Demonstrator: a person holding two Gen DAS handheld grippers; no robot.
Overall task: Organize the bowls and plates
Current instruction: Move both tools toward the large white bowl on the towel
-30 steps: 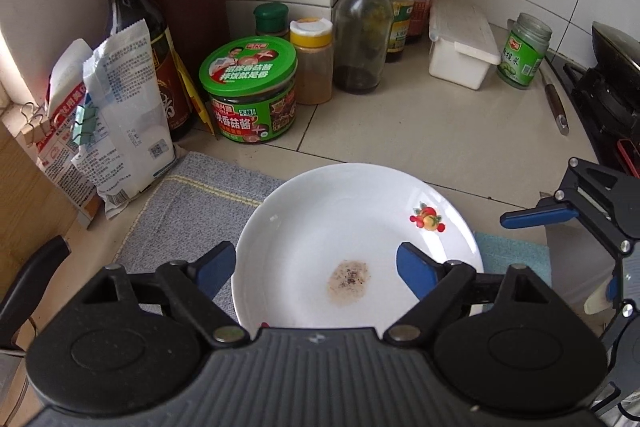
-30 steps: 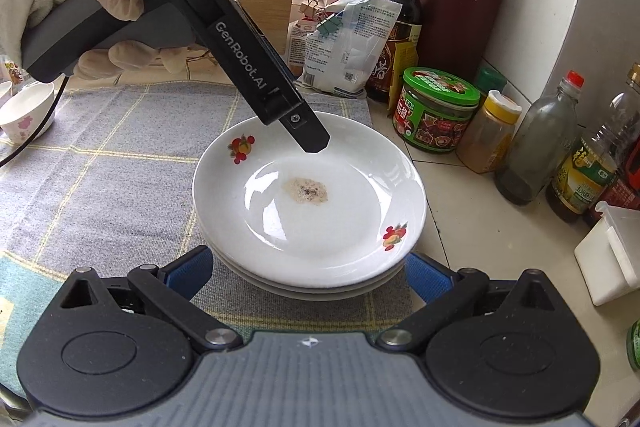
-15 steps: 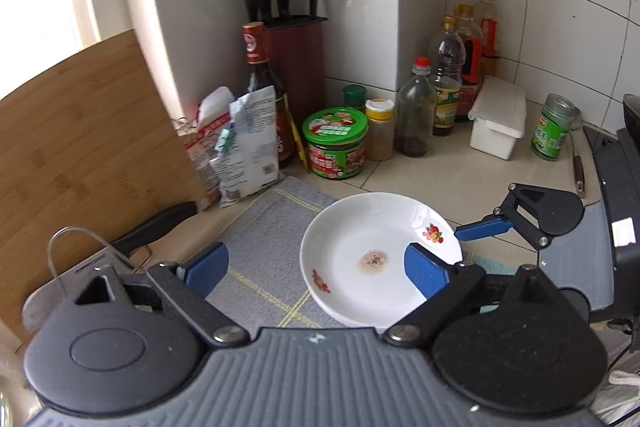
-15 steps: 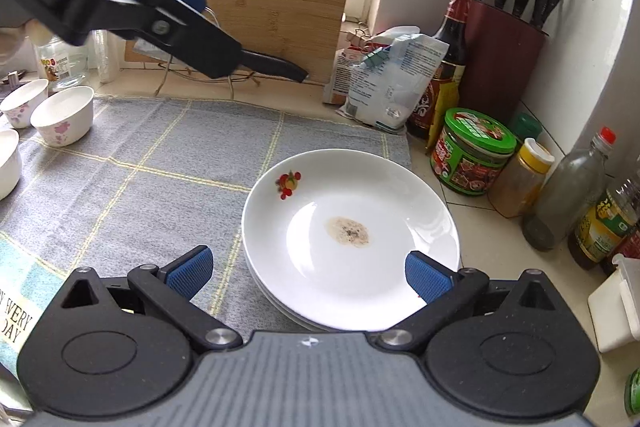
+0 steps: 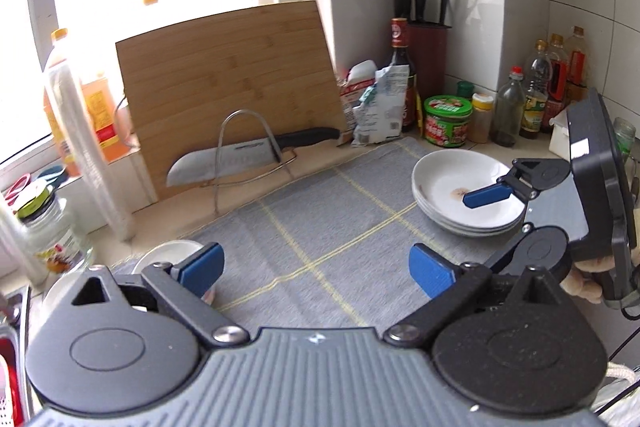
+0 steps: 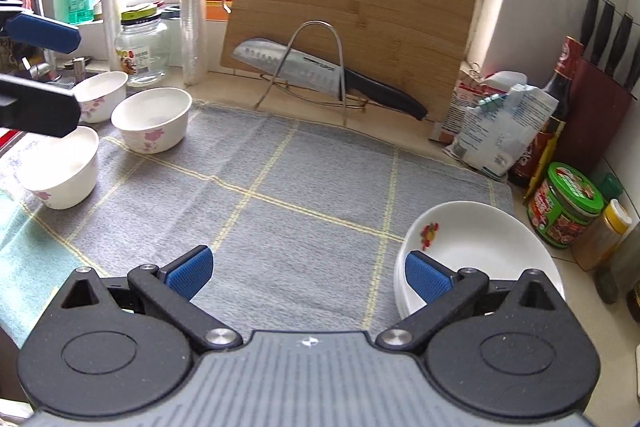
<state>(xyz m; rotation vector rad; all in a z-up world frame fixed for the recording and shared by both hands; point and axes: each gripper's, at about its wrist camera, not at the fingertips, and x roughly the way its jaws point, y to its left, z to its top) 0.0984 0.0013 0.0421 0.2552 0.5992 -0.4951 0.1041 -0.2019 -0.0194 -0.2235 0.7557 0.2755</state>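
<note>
The left gripper (image 5: 316,273) gapes empty above the cloth (image 5: 320,227), a bowl (image 5: 168,253) just under its left finger, though blur hides any contact. The right gripper (image 6: 308,273), also spread empty, hangs beside the plates (image 6: 480,239). Three bowls (image 6: 150,119) sit far left; a knife (image 6: 320,71) rests behind.

The left gripper (image 5: 316,269) has a grey ribbed housing with a small white mark, two round black hubs with embossed circles, black linkage arms with triangular cut-outs and silver pivot screws, and black fingers (image 5: 200,267) faced with textured blue pads. The right gripper (image 6: 308,273) is built alike, with the same blue-padded fingers (image 6: 426,279). In the left view its boxy dark body carries a white label, with a pale gloved hand (image 5: 586,281) beneath.
</note>
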